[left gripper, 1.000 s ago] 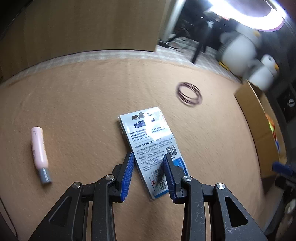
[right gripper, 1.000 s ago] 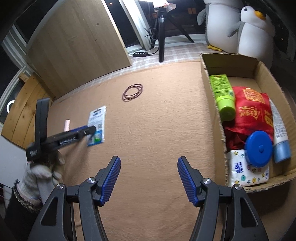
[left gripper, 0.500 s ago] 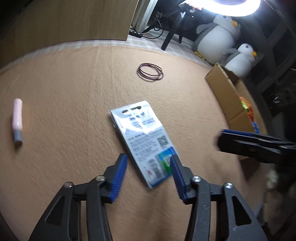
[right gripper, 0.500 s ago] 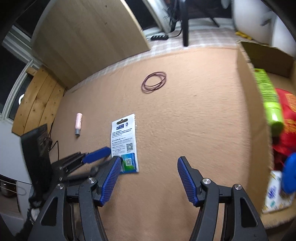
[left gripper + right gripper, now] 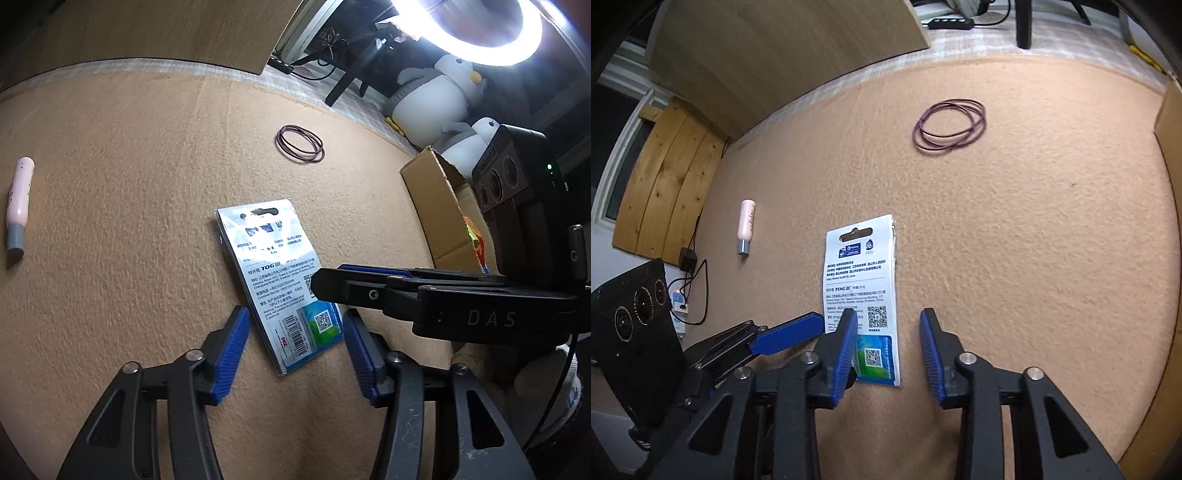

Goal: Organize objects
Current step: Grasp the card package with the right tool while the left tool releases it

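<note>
A white and blue carded package [image 5: 273,266] lies flat on the tan mat [image 5: 129,295]. My left gripper [image 5: 295,339] straddles its lower end; the jaws are closing, with a gap between each pad and the card. In the right wrist view the package [image 5: 860,280] lies just ahead, and my right gripper [image 5: 888,347] hovers over its lower right corner, jaws closing, pads not pressing on it. The right gripper's fingers [image 5: 332,284] reach across the card from the right. One blue left finger [image 5: 786,336] shows at the card's left edge.
A loop of purple hair bands [image 5: 301,144] lies farther back on the mat. A pink tube [image 5: 16,206] rests at the far left. A cardboard box [image 5: 439,206] holding items stands at the right, with plush penguins [image 5: 432,99] behind it. A wooden board [image 5: 775,55] leans at the back.
The right gripper swung left and down from the box side to the card, and its jaws narrowed. The left gripper's jaws widened off the card's lower end.
</note>
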A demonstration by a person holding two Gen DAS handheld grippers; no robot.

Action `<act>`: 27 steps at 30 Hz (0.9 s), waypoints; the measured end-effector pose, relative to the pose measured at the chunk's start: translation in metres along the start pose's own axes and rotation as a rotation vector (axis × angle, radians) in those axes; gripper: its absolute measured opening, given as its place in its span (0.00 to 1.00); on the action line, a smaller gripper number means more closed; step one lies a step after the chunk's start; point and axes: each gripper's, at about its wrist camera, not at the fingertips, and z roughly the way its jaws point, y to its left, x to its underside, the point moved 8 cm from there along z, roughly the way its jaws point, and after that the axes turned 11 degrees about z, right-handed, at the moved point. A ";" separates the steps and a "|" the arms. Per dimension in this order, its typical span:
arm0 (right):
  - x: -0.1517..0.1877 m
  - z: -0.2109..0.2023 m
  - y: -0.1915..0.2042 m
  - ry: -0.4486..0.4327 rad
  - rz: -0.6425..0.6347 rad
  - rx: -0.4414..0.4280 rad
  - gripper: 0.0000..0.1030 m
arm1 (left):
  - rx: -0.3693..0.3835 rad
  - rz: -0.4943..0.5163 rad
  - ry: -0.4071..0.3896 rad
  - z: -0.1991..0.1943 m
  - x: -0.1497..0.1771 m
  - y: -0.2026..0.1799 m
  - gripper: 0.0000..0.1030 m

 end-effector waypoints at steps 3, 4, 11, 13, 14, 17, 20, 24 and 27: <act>0.001 0.002 0.000 0.011 0.001 0.001 0.20 | 0.010 0.000 0.002 0.002 -0.001 -0.001 0.44; 0.001 0.002 0.000 0.010 -0.001 0.001 0.20 | 0.009 0.005 0.004 0.003 -0.001 -0.001 0.42; 0.002 -0.001 -0.001 -0.004 0.005 -0.003 0.19 | -0.008 -0.001 -0.007 0.003 -0.004 0.001 0.36; 0.002 -0.005 0.000 -0.017 0.004 -0.004 0.18 | -0.012 -0.002 -0.013 0.002 -0.005 0.001 0.36; 0.003 -0.008 0.000 -0.026 -0.003 -0.001 0.17 | -0.013 -0.002 -0.017 0.001 -0.006 0.000 0.36; 0.002 -0.015 0.002 -0.048 -0.018 0.009 0.17 | -0.022 0.012 -0.030 -0.002 -0.010 -0.005 0.35; 0.001 -0.023 0.003 -0.072 -0.025 0.010 0.17 | -0.027 0.034 -0.042 -0.007 -0.016 -0.012 0.35; 0.000 -0.038 0.003 -0.104 -0.029 0.007 0.17 | -0.024 0.054 -0.060 -0.013 -0.025 -0.022 0.35; 0.000 -0.049 0.000 -0.124 -0.019 -0.001 0.16 | -0.023 0.068 -0.075 -0.016 -0.031 -0.031 0.35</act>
